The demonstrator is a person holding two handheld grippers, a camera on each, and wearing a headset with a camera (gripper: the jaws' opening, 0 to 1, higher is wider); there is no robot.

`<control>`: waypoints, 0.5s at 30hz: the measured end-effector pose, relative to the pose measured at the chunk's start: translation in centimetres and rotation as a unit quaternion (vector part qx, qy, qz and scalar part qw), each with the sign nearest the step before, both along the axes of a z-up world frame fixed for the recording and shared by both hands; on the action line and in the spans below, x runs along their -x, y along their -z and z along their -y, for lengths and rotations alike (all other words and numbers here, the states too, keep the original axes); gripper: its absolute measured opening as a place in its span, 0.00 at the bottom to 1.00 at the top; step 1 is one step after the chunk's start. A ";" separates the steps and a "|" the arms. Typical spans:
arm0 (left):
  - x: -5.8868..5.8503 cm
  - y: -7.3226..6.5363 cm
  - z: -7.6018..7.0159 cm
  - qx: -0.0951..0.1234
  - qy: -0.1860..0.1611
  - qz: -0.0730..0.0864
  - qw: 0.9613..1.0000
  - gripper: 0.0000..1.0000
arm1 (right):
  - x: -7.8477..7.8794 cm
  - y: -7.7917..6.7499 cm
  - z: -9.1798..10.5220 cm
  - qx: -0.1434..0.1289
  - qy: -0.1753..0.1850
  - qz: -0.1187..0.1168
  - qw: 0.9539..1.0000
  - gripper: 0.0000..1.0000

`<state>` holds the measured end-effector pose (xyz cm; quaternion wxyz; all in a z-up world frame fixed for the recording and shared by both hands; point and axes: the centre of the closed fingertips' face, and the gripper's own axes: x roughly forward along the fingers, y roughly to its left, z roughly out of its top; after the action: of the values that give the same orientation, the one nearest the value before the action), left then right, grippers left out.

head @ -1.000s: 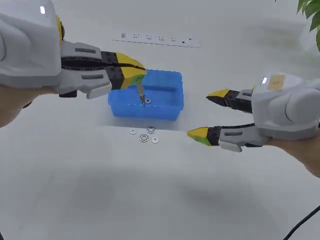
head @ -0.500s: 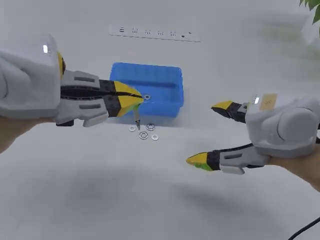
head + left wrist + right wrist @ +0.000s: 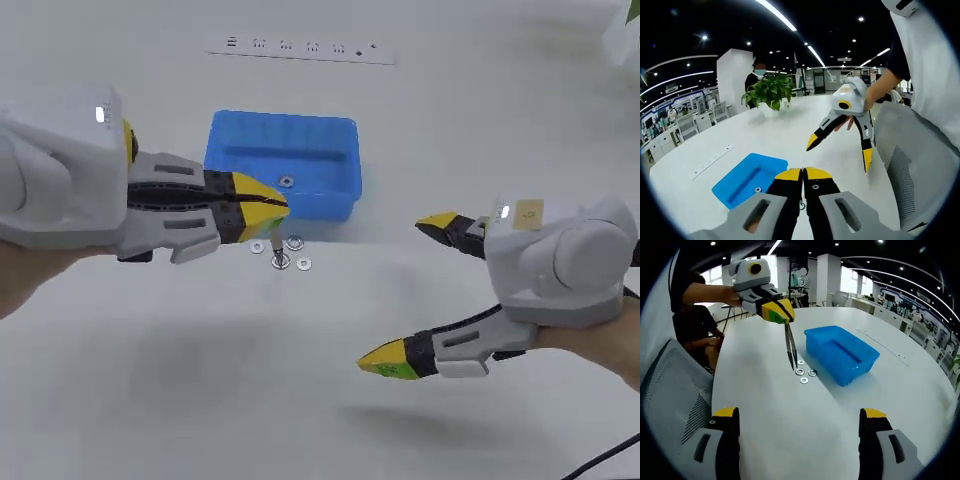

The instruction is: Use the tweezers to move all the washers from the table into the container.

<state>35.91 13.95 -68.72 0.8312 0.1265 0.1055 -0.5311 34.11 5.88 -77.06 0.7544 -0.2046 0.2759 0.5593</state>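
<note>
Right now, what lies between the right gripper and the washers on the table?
Nothing: in the right gripper view, bare table runs from the right gripper to the washers.

Left tongs (image 3: 283,207), right tongs (image 3: 391,295) are white, perhaps yellow-green-tipped.

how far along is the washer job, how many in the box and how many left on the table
Done: one washer lies in the blue container. In hand: the left gripper is shut on the tweezers, tips down among the four loose washers, none visibly lifted. Left: those four, on the table in front of the container. The right gripper hangs open, holding nothing.
</note>
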 end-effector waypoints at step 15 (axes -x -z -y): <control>-0.1 0.7 0.1 0.000 -0.002 -0.004 1.000 0.04 | 0.6 -0.1 -0.8 -0.024 0.002 -0.023 0.999 0.99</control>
<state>36.04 13.85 -69.44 0.8320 0.1236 0.1093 -0.5298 33.54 6.64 -76.97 0.7538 -0.1731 0.2796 0.5689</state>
